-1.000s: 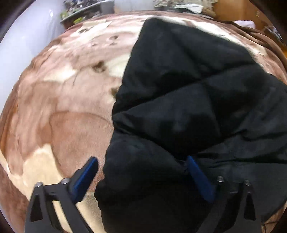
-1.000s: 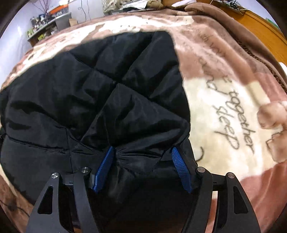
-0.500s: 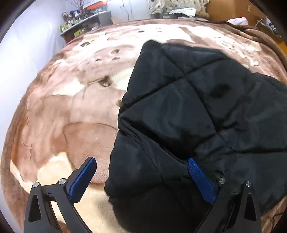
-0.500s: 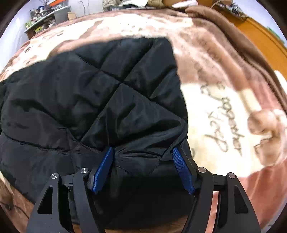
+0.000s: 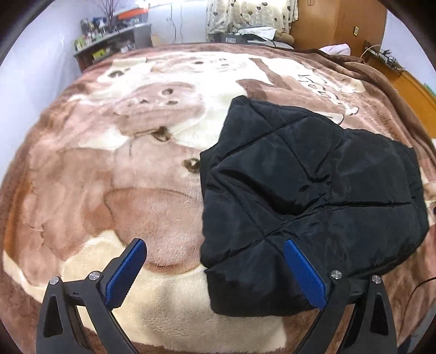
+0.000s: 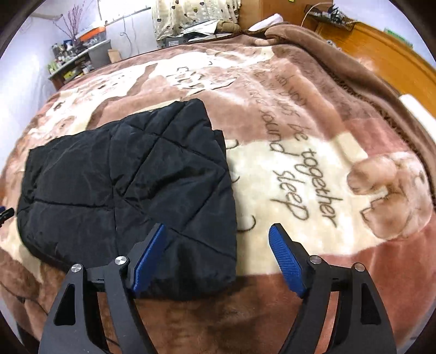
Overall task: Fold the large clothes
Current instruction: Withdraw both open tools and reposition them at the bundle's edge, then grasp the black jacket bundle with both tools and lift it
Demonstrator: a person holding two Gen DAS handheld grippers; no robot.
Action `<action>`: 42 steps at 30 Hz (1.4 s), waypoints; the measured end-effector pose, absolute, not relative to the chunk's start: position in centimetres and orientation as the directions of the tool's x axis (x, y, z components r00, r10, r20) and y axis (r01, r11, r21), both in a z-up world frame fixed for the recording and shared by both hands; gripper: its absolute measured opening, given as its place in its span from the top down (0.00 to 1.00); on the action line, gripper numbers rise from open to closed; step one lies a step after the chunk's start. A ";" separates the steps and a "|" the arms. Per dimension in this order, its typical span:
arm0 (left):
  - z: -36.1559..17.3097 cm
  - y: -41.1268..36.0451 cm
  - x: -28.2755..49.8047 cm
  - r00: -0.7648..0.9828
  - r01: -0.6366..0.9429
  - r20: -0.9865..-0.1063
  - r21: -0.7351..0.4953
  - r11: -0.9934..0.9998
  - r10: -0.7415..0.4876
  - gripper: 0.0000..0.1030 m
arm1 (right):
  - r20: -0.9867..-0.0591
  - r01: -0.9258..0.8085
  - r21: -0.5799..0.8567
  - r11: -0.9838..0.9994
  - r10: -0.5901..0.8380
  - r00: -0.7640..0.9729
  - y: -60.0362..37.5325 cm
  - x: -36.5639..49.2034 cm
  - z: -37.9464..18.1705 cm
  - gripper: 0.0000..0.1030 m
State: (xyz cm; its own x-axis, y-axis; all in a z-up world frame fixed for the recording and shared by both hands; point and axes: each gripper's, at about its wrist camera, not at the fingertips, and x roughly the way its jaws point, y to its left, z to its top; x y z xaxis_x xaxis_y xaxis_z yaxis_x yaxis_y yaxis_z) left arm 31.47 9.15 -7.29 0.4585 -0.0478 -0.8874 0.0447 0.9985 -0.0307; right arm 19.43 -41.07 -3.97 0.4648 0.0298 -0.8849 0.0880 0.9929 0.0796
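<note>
A bed fills both views, covered by a plush brown and cream blanket (image 5: 114, 168) printed with bear figures and cursive lettering. At the far left stands a cluttered shelf unit (image 5: 114, 35) against a pale wall; at the far side hangs a heart-patterned curtain (image 5: 250, 13), with a wooden wardrobe (image 5: 338, 24) beside it. A wooden headboard (image 6: 381, 46) runs along the right edge of the bed in the right wrist view.

The black quilted jacket (image 5: 313, 190) lies folded into a compact, roughly square bundle on the blanket, resting flat with diamond stitching uppermost. It sits toward the near middle of the bed, its near edge close to both grippers.

Left gripper (image 5: 215, 272): jaws stand wide apart, blue pads exposed. The near left corner of the jacket appears in the gap between the fingers, but neither pad presses on it; the gripper hangs above the fabric and holds nothing.

Right gripper (image 6: 218, 258): jaws are opening, already wide. The near right corner of the jacket (image 6: 130, 196) shows behind the left finger and partly in the gap; the right finger is over bare blanket (image 6: 272, 174). No pad bears on the cloth.
</note>
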 end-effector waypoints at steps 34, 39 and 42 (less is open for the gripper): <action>-19.3 9.1 41.4 0.069 0.104 -0.832 -0.542 0.834 -0.550 0.00 | -0.763 -0.074 0.621 0.780 0.623 0.172 -41.0 29.4 -14.9 0.08; -19.9 8.1 41.5 0.070 0.099 -0.856 -0.504 0.858 -0.512 0.00 | -0.787 -0.069 0.592 0.803 0.594 0.164 -40.4 30.0 -15.2 0.09; -19.8 7.3 41.7 0.075 0.096 -0.881 -0.459 0.883 -0.467 0.01 | -0.817 -0.066 0.552 0.832 0.554 0.158 -39.9 30.1 -14.8 0.13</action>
State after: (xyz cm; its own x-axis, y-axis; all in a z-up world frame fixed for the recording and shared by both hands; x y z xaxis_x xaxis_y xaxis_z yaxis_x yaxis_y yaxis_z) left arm 41.67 7.33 -19.80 0.0748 -0.4667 -0.8813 0.0959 0.8830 -0.4594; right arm 30.06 -39.91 -14.82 0.1579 0.5545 -0.8171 -0.0658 0.8315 0.5516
